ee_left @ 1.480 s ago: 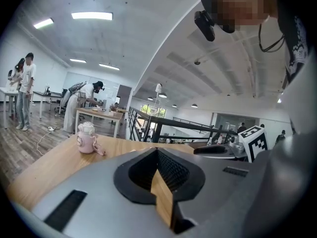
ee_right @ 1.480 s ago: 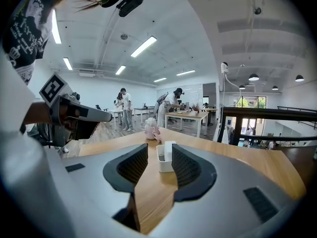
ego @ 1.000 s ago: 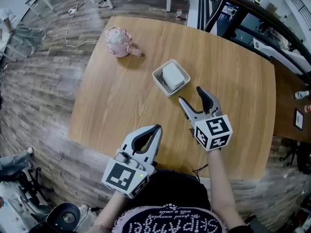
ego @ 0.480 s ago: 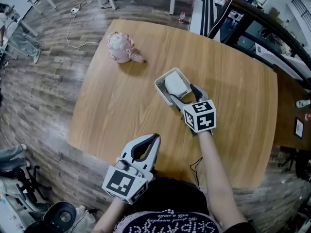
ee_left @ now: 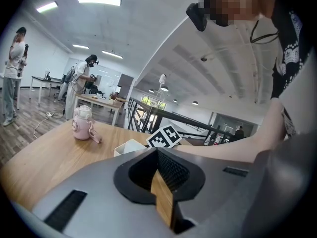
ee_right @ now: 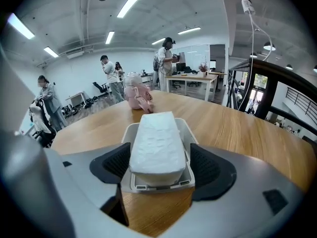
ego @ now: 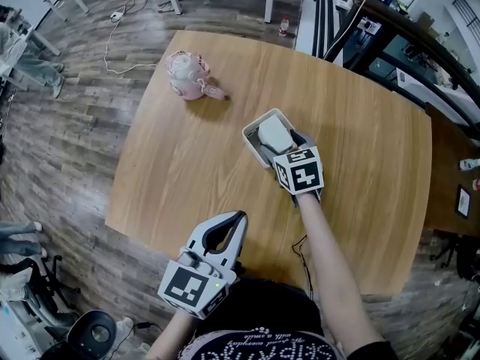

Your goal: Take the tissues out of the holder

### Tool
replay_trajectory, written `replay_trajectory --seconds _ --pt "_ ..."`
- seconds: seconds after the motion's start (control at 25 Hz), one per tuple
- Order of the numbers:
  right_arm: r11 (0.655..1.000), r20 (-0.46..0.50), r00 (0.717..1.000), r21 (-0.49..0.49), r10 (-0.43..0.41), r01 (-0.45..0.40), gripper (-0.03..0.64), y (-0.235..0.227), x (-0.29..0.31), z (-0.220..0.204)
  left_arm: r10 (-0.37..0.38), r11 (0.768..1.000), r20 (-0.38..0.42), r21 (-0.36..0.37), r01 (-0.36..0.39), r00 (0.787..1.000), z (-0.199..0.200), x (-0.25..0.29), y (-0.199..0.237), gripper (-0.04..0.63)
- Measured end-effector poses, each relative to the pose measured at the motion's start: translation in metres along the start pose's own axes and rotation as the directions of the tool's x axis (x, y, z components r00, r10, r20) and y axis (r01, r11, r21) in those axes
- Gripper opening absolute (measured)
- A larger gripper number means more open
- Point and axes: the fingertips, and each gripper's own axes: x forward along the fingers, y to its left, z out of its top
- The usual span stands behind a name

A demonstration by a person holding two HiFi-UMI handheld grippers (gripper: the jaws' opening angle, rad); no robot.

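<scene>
A white holder (ego: 252, 138) stands mid-table with a white tissue pack (ego: 271, 132) lying in it. My right gripper (ego: 283, 150) is lowered over the holder's near end. In the right gripper view the pack (ee_right: 157, 143) and the holder (ee_right: 154, 185) sit between the open jaws of that gripper (ee_right: 159, 166). The jaws have just widened, and the pads stand beside the holder walls without pressing. My left gripper (ego: 241, 217) hangs shut and empty over the table's near edge. Its tips (ee_left: 158, 151) meet.
A pink bottle (ego: 187, 73) stands at the far left of the round wooden table (ego: 180, 163), well behind the holder. Several people stand at desks in the background of both gripper views. Floor cables and furniture lie beyond the table.
My right gripper moved forward and down from the table's near side to the holder, and its jaws now straddle the tissue pack. The left gripper stayed put.
</scene>
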Motion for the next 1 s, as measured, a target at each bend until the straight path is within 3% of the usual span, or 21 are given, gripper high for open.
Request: replay_trajectory --seconds 0.32,0.48,1.0 --pt "0.997 -0.064 0.998 -0.070 -0.029 0.025 0.359 -0.003 0.012 -0.005 0.019 1.000 -0.001 -0.012 -0.019 1.000 -0.004 -0.001 0.008 0.005" --pt "0.992 -0.064 0.997 -0.121 -0.047 0.039 0.284 -0.006 0.011 -0.005 0.020 1.000 -0.007 -0.016 -0.020 1.000 -0.005 0.000 0.009 0.005" --pt "0.988 -0.074 0.997 -0.151 -0.001 -0.010 0.281 -0.002 0.009 -0.006 0.014 1.000 -0.012 -0.019 -0.014 1.000 -0.005 0.000 0.007 0.005"
